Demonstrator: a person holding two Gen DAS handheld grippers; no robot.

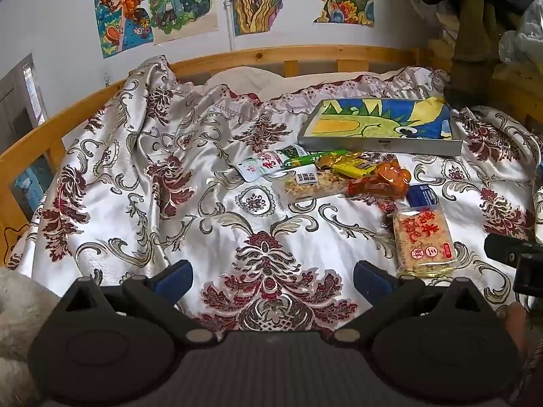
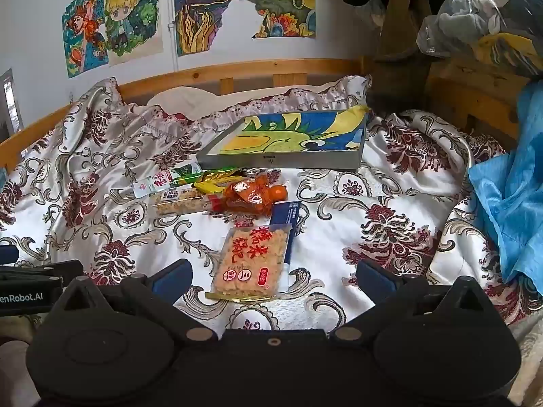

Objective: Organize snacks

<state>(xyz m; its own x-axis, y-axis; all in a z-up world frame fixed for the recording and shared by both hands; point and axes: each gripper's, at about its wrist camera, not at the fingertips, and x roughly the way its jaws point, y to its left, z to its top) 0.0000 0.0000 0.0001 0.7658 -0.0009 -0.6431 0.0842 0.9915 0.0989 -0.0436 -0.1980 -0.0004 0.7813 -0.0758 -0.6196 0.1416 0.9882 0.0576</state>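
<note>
Nothing has been sorted yet, so this looks like the very start of tidying the snacks. The snacks lie in a loose pile on the bedspread [image 2: 390, 203], just in front of the gray box [image 2: 285, 156] with the dragon picture. The rice cake pack [image 2: 253, 261] lies apart from the pile, nearer than the box. A blue packet [image 2: 288, 217] peeks out from under it, though I cannot tell what it is.

The right gripper [image 2: 271, 279] hangs just over the rice cake pack, wide open and holding nothing. Next it likely needs to drop down and close on that pack.

The left gripper [image 1: 273, 279] is wide open too, empty, over bare bedspread, beside the rice cake pack [image 1: 424, 240].
</note>
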